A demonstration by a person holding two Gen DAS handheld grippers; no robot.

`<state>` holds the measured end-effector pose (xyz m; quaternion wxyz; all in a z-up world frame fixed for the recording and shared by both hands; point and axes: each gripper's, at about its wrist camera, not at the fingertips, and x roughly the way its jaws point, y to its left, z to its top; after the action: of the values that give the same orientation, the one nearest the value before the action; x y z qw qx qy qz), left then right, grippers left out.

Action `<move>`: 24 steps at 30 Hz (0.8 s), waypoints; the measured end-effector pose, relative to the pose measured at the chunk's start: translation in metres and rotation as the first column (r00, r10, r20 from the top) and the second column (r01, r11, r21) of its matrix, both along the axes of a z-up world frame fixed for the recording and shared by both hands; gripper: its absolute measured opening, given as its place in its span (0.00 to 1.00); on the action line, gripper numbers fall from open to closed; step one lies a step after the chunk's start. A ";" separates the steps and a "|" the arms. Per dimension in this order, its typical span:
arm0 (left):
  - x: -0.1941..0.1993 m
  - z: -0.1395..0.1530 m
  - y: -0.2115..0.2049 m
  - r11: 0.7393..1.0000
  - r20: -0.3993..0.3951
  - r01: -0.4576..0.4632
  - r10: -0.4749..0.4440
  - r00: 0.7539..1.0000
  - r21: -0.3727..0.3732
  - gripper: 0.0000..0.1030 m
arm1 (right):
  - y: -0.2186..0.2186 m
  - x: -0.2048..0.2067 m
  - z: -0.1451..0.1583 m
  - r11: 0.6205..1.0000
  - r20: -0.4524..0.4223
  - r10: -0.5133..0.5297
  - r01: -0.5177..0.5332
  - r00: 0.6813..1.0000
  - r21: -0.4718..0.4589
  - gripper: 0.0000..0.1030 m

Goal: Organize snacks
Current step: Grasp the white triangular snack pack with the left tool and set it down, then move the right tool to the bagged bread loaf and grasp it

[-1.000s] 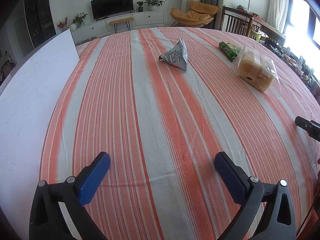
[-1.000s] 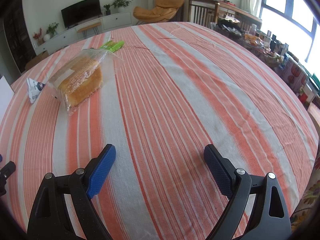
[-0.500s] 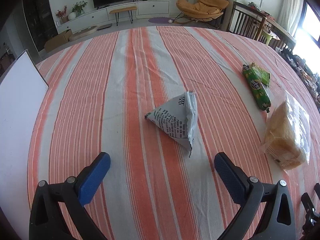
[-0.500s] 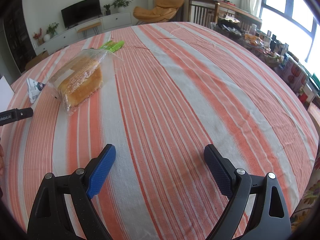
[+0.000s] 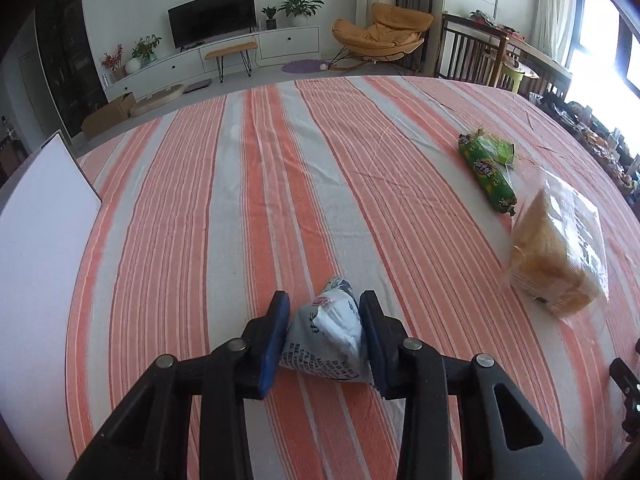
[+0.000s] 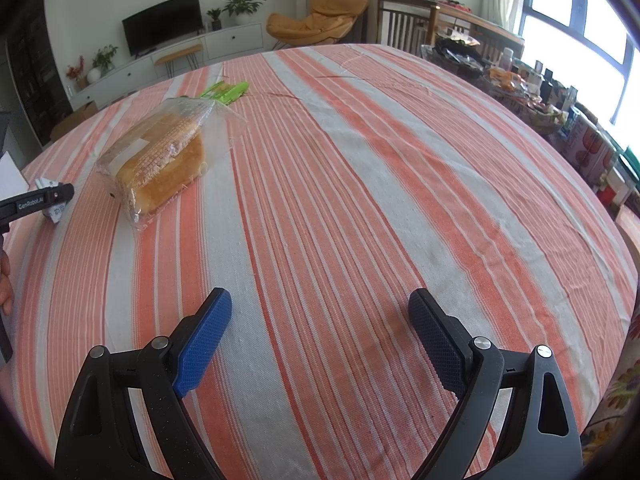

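The bench (image 5: 280, 184) has a striped orange and grey cloth (image 5: 188, 240). On it lie a small white packet (image 5: 328, 340), a bag of bread (image 5: 556, 256) and a green snack (image 5: 486, 168).

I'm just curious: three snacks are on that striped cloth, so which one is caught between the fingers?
The small white pyramid-shaped packet. The left gripper's blue fingers have just closed on it; the bagged bread loaf and green sausage pack lie free farther off.

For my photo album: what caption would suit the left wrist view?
Left gripper closing on a grey triangular snack pouch on the striped tablecloth.
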<state>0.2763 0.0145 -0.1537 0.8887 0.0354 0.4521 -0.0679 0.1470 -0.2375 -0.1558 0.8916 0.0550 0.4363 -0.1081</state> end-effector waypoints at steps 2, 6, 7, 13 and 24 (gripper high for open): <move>-0.030 0.002 0.004 1.000 -0.018 0.010 -0.011 1.000 -0.016 0.35 | 0.000 0.000 0.000 1.000 0.000 0.000 0.000 1.000 0.000 0.90; -0.089 0.002 0.010 0.999 -0.031 0.043 -0.044 0.999 -0.026 0.35 | 0.000 0.000 0.000 1.000 0.000 0.000 0.000 1.000 0.000 0.90; -0.099 0.002 0.012 0.998 -0.029 0.049 -0.050 0.998 -0.028 0.35 | 0.000 0.000 0.000 1.000 0.000 0.000 0.000 1.000 0.000 0.90; -0.128 -0.005 0.017 0.998 0.014 0.067 -0.068 0.998 0.021 0.72 | 0.000 0.000 0.000 1.000 0.000 -0.001 0.001 1.000 0.000 0.90; -0.119 -0.014 0.035 1.000 0.001 -0.005 0.005 1.000 -0.002 1.00 | 0.000 0.000 0.000 1.000 0.000 -0.001 0.001 1.000 0.000 0.90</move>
<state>0.1578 0.0493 -0.1674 0.8891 0.0332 0.4517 -0.0663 0.1471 -0.2378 -0.1554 0.8916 0.0555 0.4361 -0.1085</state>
